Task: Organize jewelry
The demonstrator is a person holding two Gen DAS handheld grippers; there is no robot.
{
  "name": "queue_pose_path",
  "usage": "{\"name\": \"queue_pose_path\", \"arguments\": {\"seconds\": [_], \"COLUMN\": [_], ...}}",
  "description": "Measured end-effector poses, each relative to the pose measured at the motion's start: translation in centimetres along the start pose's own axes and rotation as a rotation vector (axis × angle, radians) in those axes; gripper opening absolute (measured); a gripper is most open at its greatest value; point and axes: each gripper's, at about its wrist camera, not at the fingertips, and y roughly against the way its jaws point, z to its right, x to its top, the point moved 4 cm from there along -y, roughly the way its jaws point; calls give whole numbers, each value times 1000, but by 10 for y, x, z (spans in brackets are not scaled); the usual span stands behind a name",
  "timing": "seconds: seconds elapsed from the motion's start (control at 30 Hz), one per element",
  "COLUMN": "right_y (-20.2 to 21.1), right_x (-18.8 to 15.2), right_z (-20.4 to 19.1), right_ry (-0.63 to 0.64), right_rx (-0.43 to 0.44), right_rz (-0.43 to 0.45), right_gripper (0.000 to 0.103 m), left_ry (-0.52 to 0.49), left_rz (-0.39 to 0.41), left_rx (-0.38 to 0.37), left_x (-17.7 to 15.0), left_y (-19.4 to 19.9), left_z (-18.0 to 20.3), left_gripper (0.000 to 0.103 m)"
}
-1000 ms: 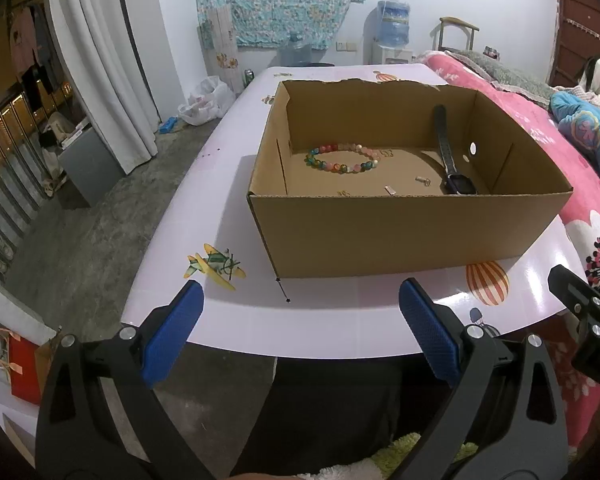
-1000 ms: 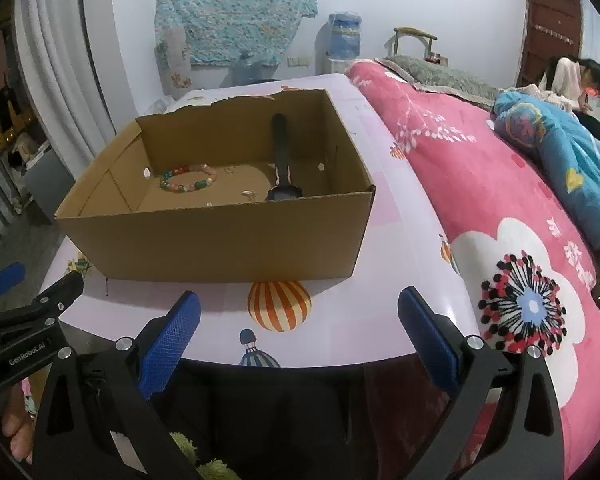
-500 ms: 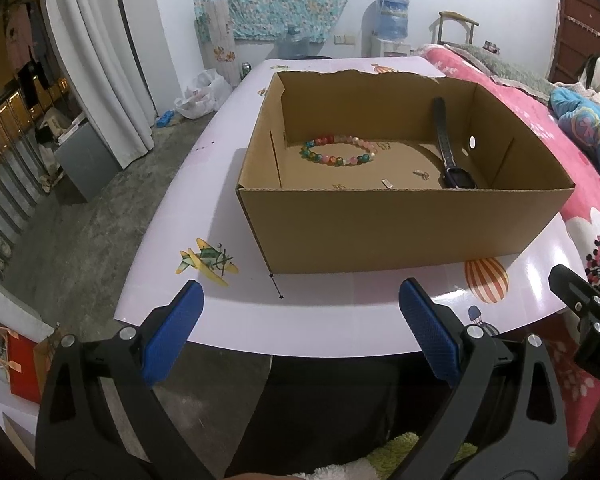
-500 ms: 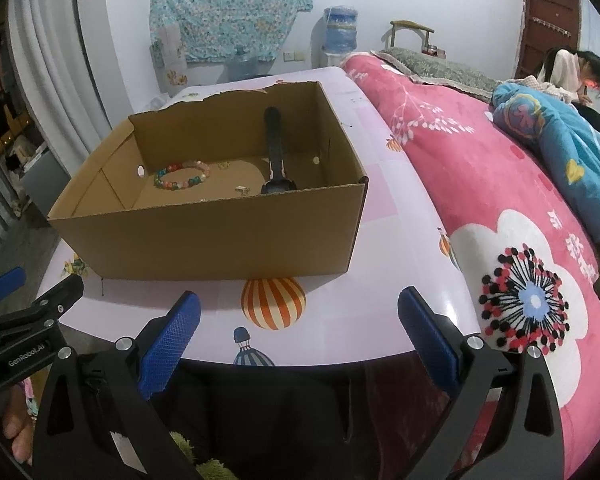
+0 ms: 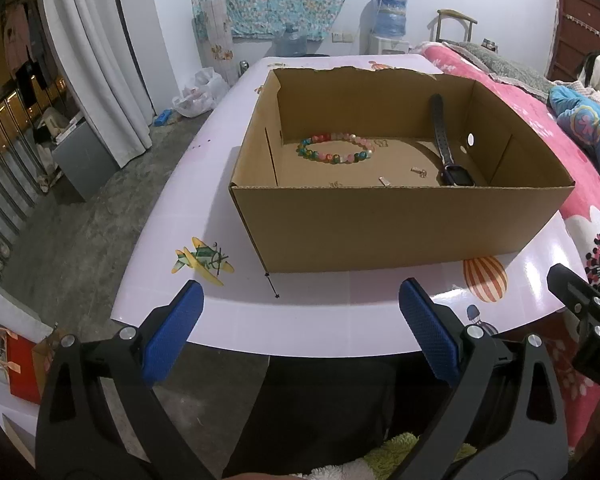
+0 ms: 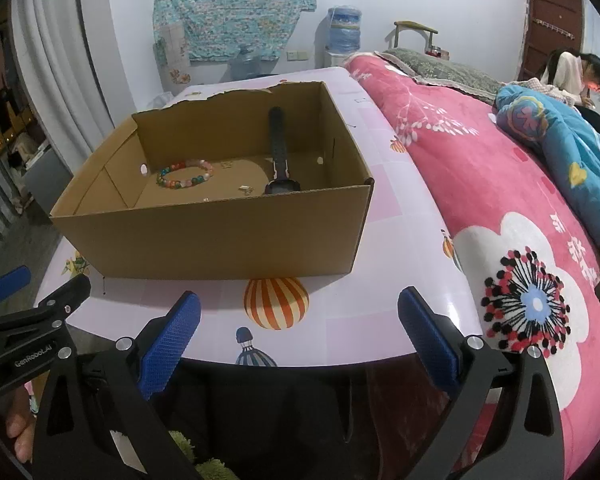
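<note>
An open cardboard box (image 5: 400, 228) (image 6: 220, 240) stands on the pink table (image 5: 204, 184). Inside lie a coloured bead bracelet (image 5: 335, 148) (image 6: 185, 175), a dark watch (image 5: 446, 148) (image 6: 280, 156) leaning on the far wall, and small metal pieces (image 5: 418, 171) (image 6: 244, 189) on the floor of the box. My left gripper (image 5: 300, 328) is open and empty at the table's near edge, short of the box. My right gripper (image 6: 300, 328) is open and empty to the right of it.
A pink flowered bed cover (image 6: 520, 208) lies along the table's right side, with a person (image 6: 580, 80) sitting at the far right. White curtains (image 5: 100, 60) and bare floor (image 5: 80, 240) are at the left. A water dispenser (image 5: 390, 12) stands by the far wall.
Both grippers have risen and tilted down a little, so more of the box's inside shows. Their jaws stay open. The jewelry has not moved.
</note>
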Motion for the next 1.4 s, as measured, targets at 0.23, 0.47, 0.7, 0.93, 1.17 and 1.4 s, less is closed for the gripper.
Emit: {"name": "queue_pose_path", "arguments": {"seconds": [0.23, 0.47, 0.7, 0.93, 1.17, 1.4], "right_y": [-1, -1, -3, -5, -5, -4], "right_x": [-1, -2, -1, -1, -1, -1], "right_z": [-1, -2, -2, -3, -2, -1], "right_ry": [-1, -2, 2, 5, 4, 4], "right_rx": [5, 7, 11, 12, 12, 13], "right_rz": [-5, -7, -9, -15, -17, -14], "right_gripper": [96, 96, 96, 96, 96, 96], "left_ry": [1, 1, 1, 3, 5, 5], "left_rz": [-2, -1, -3, -4, -5, -5], "left_rx": [-1, -1, -1, -3, -3, -3], "left_x": [0, 0, 0, 0, -1, -1], "left_y": [-1, -1, -1, -2, -2, -1], "left_z": [0, -1, -1, -2, -1, -1], "left_gripper": [95, 95, 95, 95, 95, 95]}}
